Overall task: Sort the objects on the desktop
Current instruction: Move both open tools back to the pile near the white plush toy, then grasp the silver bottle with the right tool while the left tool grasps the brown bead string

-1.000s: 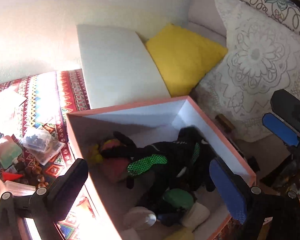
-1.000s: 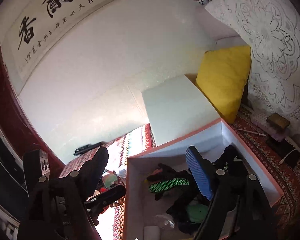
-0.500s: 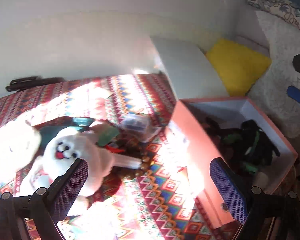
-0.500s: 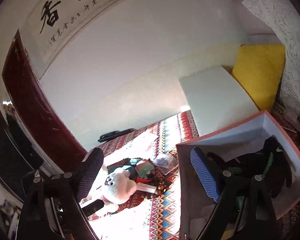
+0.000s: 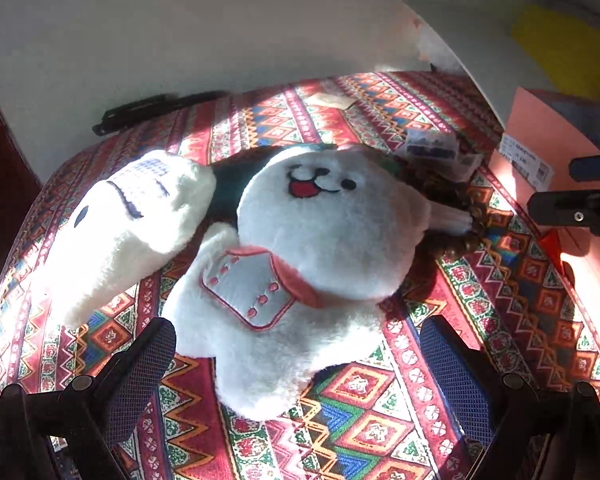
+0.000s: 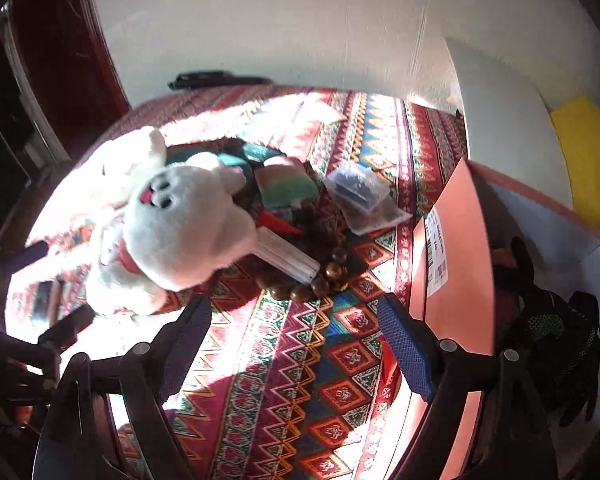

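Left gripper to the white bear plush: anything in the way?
Nothing visible. The left gripper is open with the white bear plush lying directly ahead on the patterned cloth, its lower body already between the fingers. The second plush lies beside it, off the approach line.

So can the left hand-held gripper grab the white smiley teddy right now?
Probably yes. The left hand-held gripper is open, and the white plush toy lies right ahead on the patterned cloth, its lower body already between the fingers. Nothing blocks it.
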The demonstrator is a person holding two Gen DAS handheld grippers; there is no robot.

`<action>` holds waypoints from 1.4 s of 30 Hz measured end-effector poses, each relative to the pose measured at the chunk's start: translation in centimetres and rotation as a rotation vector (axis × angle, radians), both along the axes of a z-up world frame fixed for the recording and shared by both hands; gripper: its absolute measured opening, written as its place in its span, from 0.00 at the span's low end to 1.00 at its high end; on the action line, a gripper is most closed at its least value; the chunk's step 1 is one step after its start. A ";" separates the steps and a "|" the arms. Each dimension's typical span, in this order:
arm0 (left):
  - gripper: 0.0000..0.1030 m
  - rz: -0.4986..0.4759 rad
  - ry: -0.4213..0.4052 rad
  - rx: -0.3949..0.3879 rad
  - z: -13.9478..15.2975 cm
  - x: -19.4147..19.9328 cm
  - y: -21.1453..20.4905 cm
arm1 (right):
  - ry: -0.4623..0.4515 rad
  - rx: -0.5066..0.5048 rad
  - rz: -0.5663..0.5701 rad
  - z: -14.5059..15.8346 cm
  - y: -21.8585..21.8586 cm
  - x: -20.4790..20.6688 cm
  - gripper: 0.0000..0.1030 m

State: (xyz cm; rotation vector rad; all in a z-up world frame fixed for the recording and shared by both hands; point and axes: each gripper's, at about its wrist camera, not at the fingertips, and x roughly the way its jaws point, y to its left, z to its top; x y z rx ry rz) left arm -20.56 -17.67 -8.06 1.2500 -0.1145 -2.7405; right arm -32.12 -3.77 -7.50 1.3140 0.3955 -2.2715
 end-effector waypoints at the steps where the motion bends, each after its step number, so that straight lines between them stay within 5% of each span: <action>1: 0.98 -0.011 -0.005 -0.022 -0.5 -0.3 0.2 | 0.007 0.035 0.007 -1.1 -0.4 -0.5 0.81; 5: 0.98 -0.015 -0.050 -0.052 -2.7 -1.8 0.7 | 0.073 0.144 0.025 -4.3 -2.2 -2.4 0.70; 14: 0.98 0.036 -0.038 0.002 -2.9 -2.3 -1.9 | 0.066 0.132 0.066 -8.1 -5.3 -6.1 0.62; 16: 0.98 0.045 -0.016 0.039 -2.2 -1.8 -2.6 | -0.006 0.083 0.067 -8.2 -5.1 -6.6 0.31; 21: 0.98 0.007 0.016 0.250 -0.6 -0.2 -2.1 | -0.157 -0.145 -0.131 -5.8 0.0 -8.8 0.27; 25: 0.98 -0.052 0.000 0.408 -0.7 -0.8 1.3 | -0.131 -0.330 -0.220 -1.6 5.2 -8.9 0.27; 33: 0.83 -0.120 -0.122 0.263 -6.2 -8.4 10.7 | -0.014 -0.509 -0.178 5.7 10.0 -5.9 0.27; 37: 0.82 -0.204 -0.059 -0.020 -8.0 -12.1 15.1 | 0.013 -0.544 -0.135 7.8 11.1 -4.8 0.27; 39: 0.83 -0.268 -0.113 -0.098 -10.0 -14.1 16.1 | 0.015 -0.556 -0.126 8.2 11.6 -4.7 0.27; 42: 0.70 -0.256 -0.131 0.108 -10.5 -15.8 13.4 | 0.023 -0.563 -0.130 8.6 12.1 -4.7 0.28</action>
